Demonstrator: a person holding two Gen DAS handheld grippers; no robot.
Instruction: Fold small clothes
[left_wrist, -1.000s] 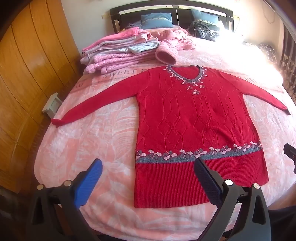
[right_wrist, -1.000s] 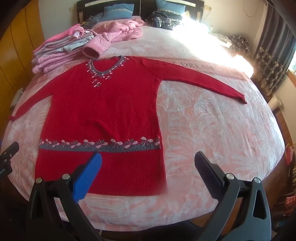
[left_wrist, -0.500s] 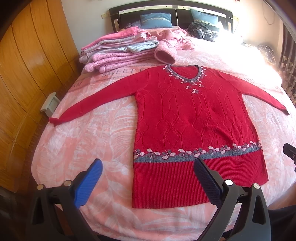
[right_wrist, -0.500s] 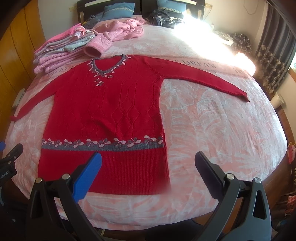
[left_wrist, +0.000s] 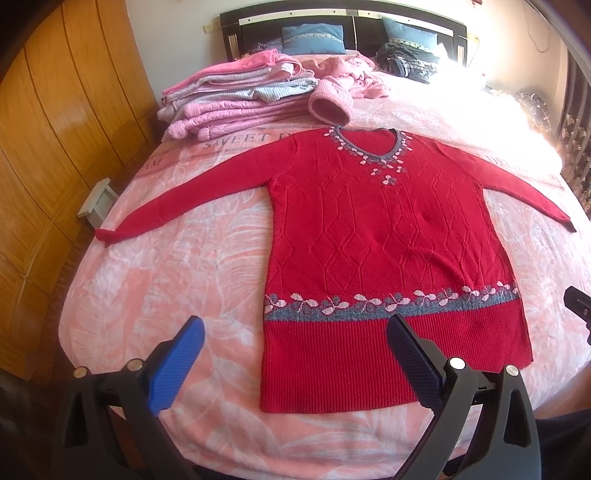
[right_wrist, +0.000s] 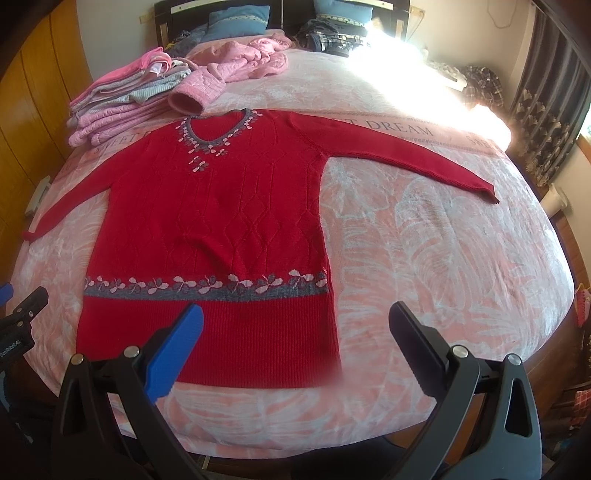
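Note:
A red knitted sweater lies flat on the pink bedspread, front up, both sleeves spread out sideways. It has a grey flowered band near the hem and flowers round the neck. My left gripper is open above the bed's near edge, over the hem's left corner. My right gripper is open too, over the hem's right corner. Neither touches the sweater, and nothing sits between the fingers. In the right wrist view the left gripper's edge shows at far left.
A stack of folded pink and grey clothes sits at the bed's far left. A crumpled pink jacket lies behind the sweater's neck. Blue pillows and dark clothes rest by the headboard. A wooden wardrobe stands left; curtains hang right.
Both grippers have moved slightly along the bed's near edge, so the sweater has shifted a little in each view. The sweater itself lies as before, and both grippers stay open.

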